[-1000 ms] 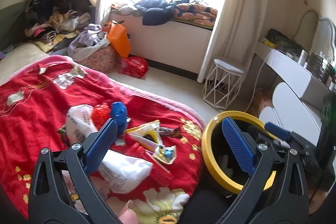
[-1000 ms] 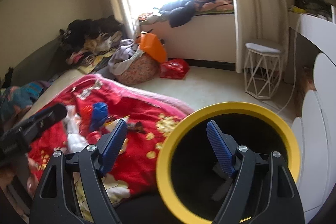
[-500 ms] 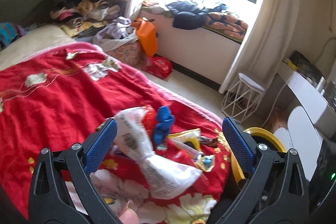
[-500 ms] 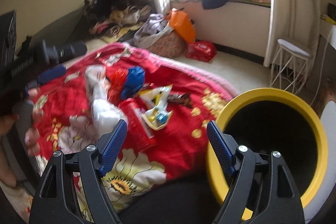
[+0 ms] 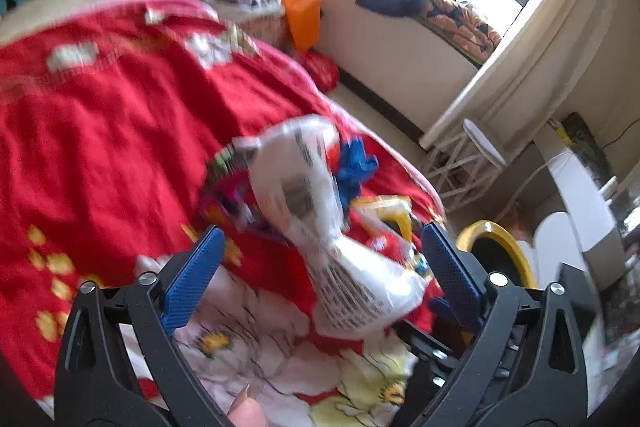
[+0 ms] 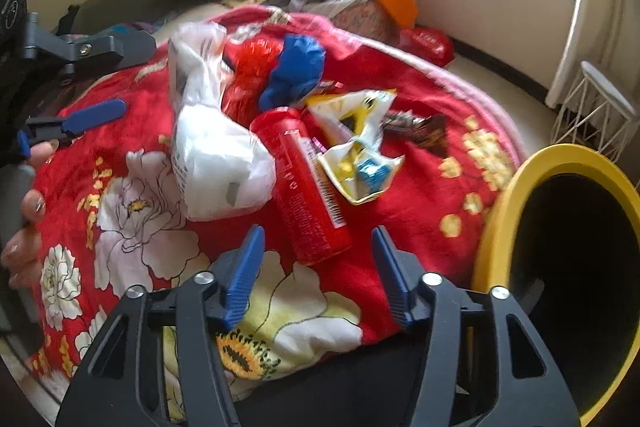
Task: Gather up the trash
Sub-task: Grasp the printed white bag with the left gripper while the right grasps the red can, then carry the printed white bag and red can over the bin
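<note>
Red floral bedspread (image 6: 360, 259) is carrying the trash: white plastic bag (image 6: 216, 163), red can (image 6: 308, 191), wrappers (image 6: 356, 163). Both left tongs (image 5: 320, 267) and right tongs (image 6: 318, 271) are gaping wide, gripping nothing, beside the yellow-rimmed bin (image 6: 500, 227).

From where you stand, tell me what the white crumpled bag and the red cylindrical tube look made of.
White crumpled bag: thin plastic film, semi-translucent, wrinkled and knotted, with printed text.
Red cylindrical tube: probably glossy plastic or coated card; smooth and rigid, with a printed barcode. I can't tell which.
</note>
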### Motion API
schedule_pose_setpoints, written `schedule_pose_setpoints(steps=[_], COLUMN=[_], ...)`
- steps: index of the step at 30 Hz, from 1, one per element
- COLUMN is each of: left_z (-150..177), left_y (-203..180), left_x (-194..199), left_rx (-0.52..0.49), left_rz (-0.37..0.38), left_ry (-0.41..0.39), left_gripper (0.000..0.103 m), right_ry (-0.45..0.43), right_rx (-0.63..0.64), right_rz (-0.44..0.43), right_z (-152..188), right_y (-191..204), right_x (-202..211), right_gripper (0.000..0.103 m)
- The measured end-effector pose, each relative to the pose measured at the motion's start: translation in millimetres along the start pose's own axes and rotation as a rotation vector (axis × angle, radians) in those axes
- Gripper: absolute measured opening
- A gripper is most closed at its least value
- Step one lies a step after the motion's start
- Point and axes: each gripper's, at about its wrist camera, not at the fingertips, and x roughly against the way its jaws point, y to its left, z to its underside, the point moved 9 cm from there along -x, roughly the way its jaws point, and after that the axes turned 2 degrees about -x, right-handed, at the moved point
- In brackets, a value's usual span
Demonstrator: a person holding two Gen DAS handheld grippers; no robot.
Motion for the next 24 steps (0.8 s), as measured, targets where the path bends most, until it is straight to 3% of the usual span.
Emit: schedule_pose_setpoints(steps=[6,9,13,14,16,24], left_z=[17.7,25.1,33.4,33.2,32.7,14.1], left_y=[-0.6,0.7,2.2,1.1,-0.8,-5.3], left_x=[-24.2,-33.3,-38.8,-39.0,-37.2,-12.7], left_rx=[0.085,0.119,0.143,0.147,0.143,0.097], left_rz=[0.062,0.072,0.092,0.101,0.110,0.121], left_ry=[0.101,0.134,0.163,0.166,0.166,0.093], left_gripper=[0.084,0.080,0.061,0.051,0.041,0.034], right_ry=[0.031,0.029,0.009,0.003,-0.007,-0.078], right_rx=[0.005,-0.006,-0.019,-0.026,-0.036,-0.068], right_rz=[-0.006,-0.025,-0.050,-0.057,-0.065,-0.126], right_z=[0.9,-0.9,-3.5,-4.0,-5.3,-13.7], right_y=[1.3,1.6,1.0,0.9,0.9,5.0], right_x=[-18.0,-20.0,-16.3,-14.9,-12.1,11.7], right_gripper=[0.036,0.036,0.036,0.036,0.035,0.034])
